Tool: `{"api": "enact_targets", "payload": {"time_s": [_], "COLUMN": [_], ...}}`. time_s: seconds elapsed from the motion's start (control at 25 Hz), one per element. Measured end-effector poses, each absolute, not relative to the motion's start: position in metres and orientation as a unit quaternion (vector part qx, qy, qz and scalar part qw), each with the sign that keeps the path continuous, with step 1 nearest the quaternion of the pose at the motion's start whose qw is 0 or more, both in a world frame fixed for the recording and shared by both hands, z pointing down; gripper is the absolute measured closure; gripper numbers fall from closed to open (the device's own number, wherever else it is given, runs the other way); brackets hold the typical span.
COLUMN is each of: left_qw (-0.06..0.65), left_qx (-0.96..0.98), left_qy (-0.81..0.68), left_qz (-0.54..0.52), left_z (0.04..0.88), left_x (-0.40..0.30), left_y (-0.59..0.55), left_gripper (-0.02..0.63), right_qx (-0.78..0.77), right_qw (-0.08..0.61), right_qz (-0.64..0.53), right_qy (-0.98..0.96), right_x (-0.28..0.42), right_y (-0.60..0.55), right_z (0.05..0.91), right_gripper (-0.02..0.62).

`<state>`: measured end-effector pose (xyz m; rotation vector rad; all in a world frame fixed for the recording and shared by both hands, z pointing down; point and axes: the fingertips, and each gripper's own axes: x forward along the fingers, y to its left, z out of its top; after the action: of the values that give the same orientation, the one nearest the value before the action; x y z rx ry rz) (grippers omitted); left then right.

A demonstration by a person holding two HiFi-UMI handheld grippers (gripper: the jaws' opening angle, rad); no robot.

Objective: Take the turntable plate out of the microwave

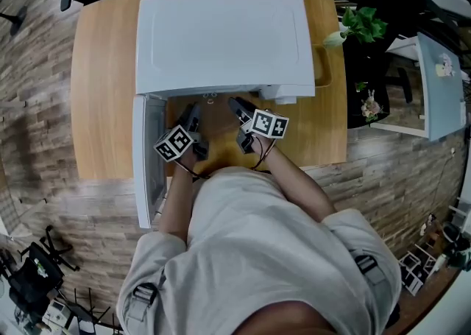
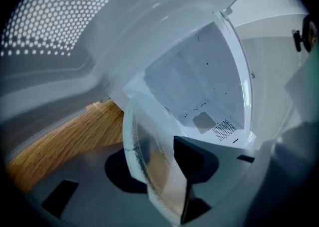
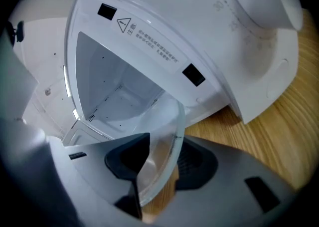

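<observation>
Close in front of the person, the left gripper [image 1: 193,115] clamps the glass turntable plate [image 3: 162,146] at nine o'clock and the right gripper [image 1: 238,107] at three, jaws part-closed on its rim, before the open microwave [image 1: 221,39] at twelve.

Left gripper [image 1: 193,114]: held low in front of the torso, pointing forward and somewhat downward, marker cube [image 1: 175,143] on top. Its jaws are clamped on the rim of the turntable plate [image 2: 149,156], which stands edge-on between the pads. Right gripper [image 1: 237,107]: just beside the left, angled slightly inward, same downward tilt, with its own marker cube [image 1: 269,124]. Its jaws are clamped on the opposite rim. Left forearm [image 1: 173,201]: bare, close to the body. Right forearm [image 1: 294,179]: bare, elbow out to the side.
</observation>
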<state>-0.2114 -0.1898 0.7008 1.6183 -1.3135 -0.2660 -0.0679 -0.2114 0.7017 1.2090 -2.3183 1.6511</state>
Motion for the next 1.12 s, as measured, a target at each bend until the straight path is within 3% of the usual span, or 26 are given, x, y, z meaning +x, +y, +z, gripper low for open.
{"api": "enact_targets", "payload": {"time_s": [1.12], "left_qw": [0.484], "left_qx": [0.664], "left_qy": [-0.559], "left_qz": [-0.115], "left_z": [0.679], "left_x": [-0.199], "left_y": [-0.162], "left_gripper": [0.449], "right_qx": [0.367], "right_qw": [0.021], "right_qz": [0.52], "right_qy": [-0.771], "right_x": [-0.053], "right_y": [-0.193], "right_z": [0.686], "right_gripper": [0.451]}}
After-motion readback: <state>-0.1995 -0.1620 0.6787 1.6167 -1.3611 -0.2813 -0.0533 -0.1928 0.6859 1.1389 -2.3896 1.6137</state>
